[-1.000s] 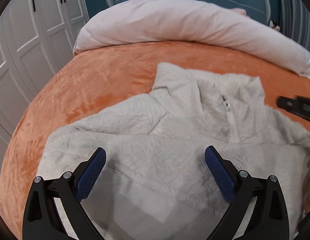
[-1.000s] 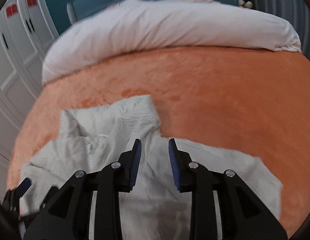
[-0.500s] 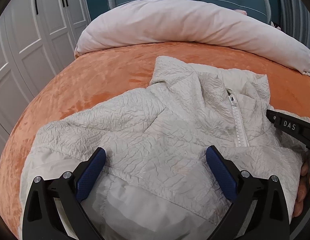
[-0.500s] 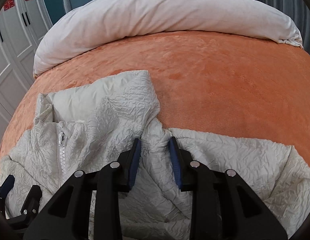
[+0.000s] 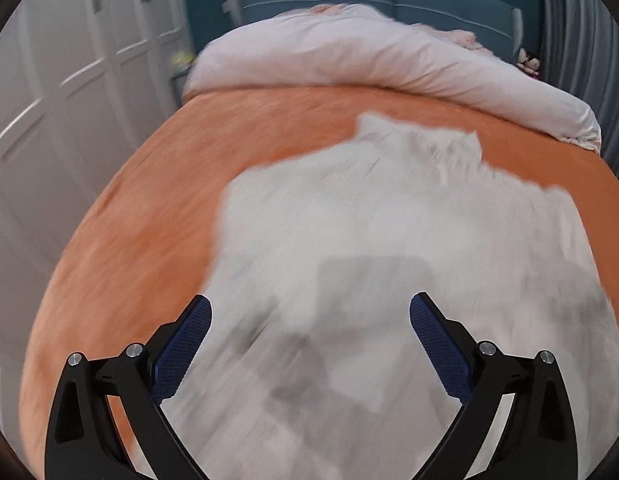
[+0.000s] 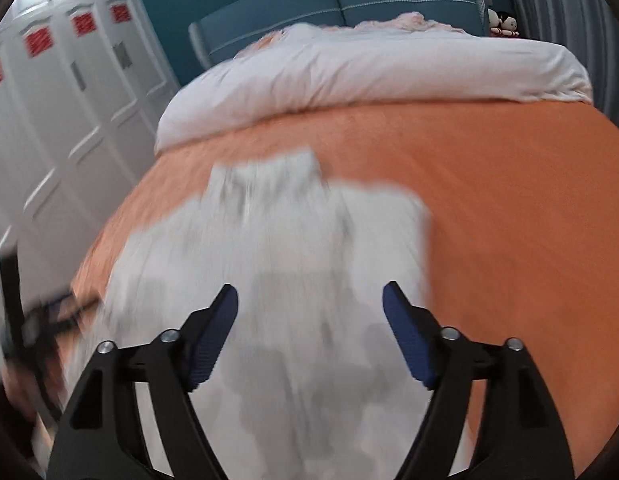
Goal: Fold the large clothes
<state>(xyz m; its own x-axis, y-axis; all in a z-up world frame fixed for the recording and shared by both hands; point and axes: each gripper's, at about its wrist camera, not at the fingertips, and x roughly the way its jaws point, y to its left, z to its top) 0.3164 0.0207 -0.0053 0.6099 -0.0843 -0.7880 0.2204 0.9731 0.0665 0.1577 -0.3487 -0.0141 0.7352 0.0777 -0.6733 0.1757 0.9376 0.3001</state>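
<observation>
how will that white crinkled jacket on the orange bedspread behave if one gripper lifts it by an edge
The white crinkled jacket lies slumped flat on the orange bedspread, so it will probably sag and drape, not hold its shape. It spreads wide, so one pinch would likely leave most of it dragging. Both views are motion-blurred, so its weight and slipperiness are hard to judge.

An orange-covered bed (image 5: 141,216) fills the frame, a white jacket (image 5: 389,240) spread at centre and a pale duvet (image 5: 369,60) bunched along the top.
</observation>
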